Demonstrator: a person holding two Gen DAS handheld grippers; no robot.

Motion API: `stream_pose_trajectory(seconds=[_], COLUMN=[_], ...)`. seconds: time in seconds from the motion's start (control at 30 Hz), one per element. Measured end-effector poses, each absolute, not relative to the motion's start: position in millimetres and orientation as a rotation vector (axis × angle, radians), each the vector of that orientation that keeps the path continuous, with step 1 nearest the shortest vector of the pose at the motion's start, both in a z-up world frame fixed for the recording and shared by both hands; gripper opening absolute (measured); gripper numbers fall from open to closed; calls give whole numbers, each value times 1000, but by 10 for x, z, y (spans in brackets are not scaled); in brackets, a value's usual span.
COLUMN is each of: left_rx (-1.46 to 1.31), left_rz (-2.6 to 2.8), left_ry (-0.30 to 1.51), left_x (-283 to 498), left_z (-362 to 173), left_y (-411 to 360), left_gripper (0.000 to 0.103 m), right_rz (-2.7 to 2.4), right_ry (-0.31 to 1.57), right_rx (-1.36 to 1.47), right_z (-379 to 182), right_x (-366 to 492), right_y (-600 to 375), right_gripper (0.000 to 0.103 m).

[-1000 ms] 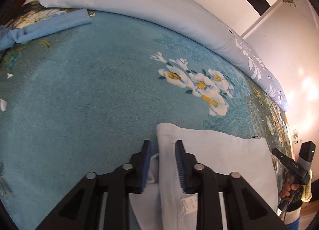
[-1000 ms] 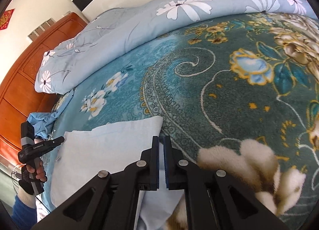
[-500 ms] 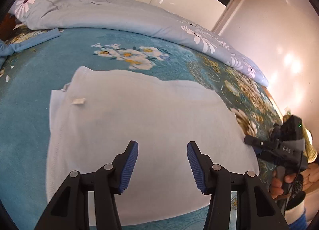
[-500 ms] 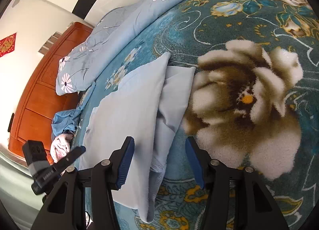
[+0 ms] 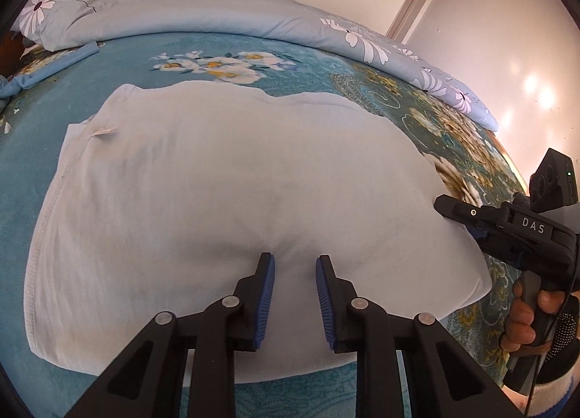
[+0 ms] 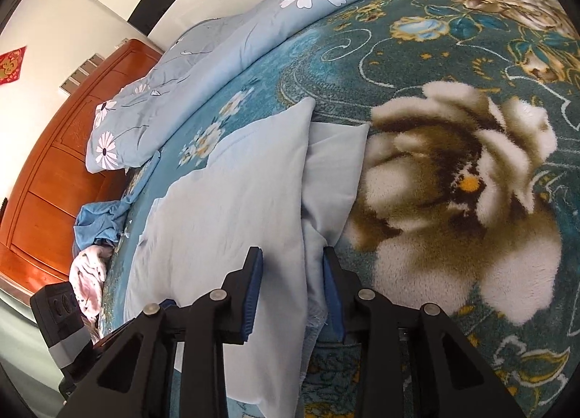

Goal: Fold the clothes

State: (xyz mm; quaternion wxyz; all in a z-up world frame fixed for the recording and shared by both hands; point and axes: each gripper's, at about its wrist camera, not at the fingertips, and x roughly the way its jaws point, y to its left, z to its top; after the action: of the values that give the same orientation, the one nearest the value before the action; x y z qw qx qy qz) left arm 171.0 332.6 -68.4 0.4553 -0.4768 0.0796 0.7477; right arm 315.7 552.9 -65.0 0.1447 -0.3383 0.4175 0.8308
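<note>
Both grippers look the same: matte black plastic linkage arms with round silver pivot screws, tipped with ribbed blue rubber pads (image 5: 266,303). The right gripper (image 5: 444,206) has "DAS" in white lettering, a boxy black camera block with a tiny green LED, a grey handle and a thin dark cable.

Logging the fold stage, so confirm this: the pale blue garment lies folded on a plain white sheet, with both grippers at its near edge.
Wrong on the surface. The pale blue garment lies on a teal floral blanket, not a plain white sheet; both wrist views show it. The left gripper and right gripper are at its near edge.
</note>
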Motion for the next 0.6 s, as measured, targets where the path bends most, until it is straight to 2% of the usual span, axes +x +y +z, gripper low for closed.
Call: stream_pose_trajectory(seconds=[0.07, 0.2, 0.37, 0.6], left_rx=[-1175, -1188, -1192, -1295], left_rz=[1848, 1838, 1815, 1763], left_ry=[198, 159, 154, -166], left_x=[1714, 1705, 1763, 1432], left_z=[-686, -690, -691, -638], left_y=[3327, 3275, 3211, 2591], left_gripper=[25, 25, 28, 28], right_rz=[2403, 2426, 2466, 2538], right_ry=[1240, 1283, 1203, 988], right_rx=[-959, -937, -964, -1039], right_z=[-632, -448, -82, 483], right_x=[3169, 3164, 3019, 2546], right_y=[5537, 5522, 5375, 4937], right_gripper=[10, 9, 8, 8])
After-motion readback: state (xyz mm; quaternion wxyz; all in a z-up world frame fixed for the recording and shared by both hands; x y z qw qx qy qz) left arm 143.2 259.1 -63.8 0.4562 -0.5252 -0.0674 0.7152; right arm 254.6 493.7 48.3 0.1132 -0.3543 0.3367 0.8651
